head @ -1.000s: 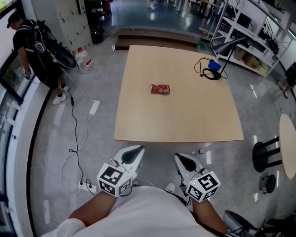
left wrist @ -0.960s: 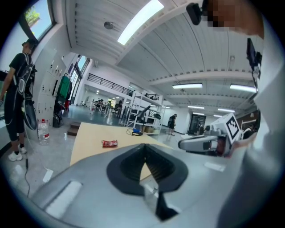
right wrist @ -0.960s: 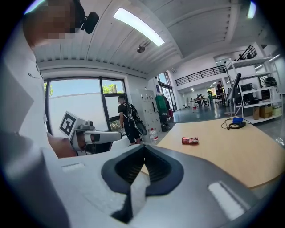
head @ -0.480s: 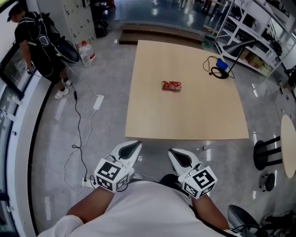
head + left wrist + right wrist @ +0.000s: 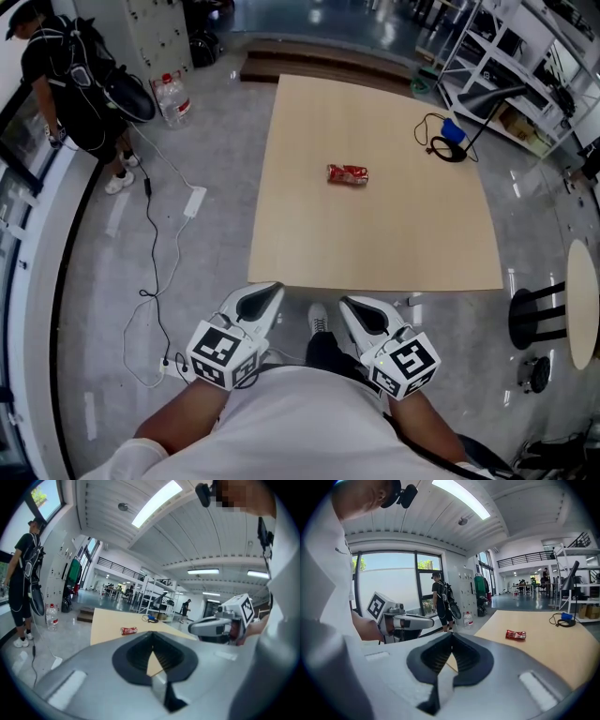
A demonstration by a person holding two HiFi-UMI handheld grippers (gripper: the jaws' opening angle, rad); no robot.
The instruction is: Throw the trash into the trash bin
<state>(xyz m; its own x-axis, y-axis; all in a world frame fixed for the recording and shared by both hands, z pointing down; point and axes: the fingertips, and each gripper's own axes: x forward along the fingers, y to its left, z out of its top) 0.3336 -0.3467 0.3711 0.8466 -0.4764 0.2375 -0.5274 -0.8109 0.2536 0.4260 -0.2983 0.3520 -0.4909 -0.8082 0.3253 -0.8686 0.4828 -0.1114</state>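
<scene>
**Wrapper mid-table, both grippers shut and empty**

Around the table (image 5: 375,234):
- A standing person (image 5: 75,84) is off its far left corner, with a water bottle (image 5: 174,101) on the floor near them.
- A white power strip (image 5: 195,200) and its cable lie on the floor along the left side.
- A black cable coil (image 5: 441,147) with a blue item sits on the far right corner, and a black lamp (image 5: 483,94) stands there.
- A black stool (image 5: 536,314) is off the near right corner.

The red wrapper (image 5: 348,174) lies flat on the table, about centre and slightly toward the far side.

You hold the left gripper (image 5: 265,293) and right gripper (image 5: 354,307) just short of the near edge, well apart from the wrapper. The near edge and a stretch of tabletop lie between. Both point toward the table.

On each gripper the jaws are closed tip to tip with nothing gripped.

Count: one wrapper, two grippers, one table.
</scene>
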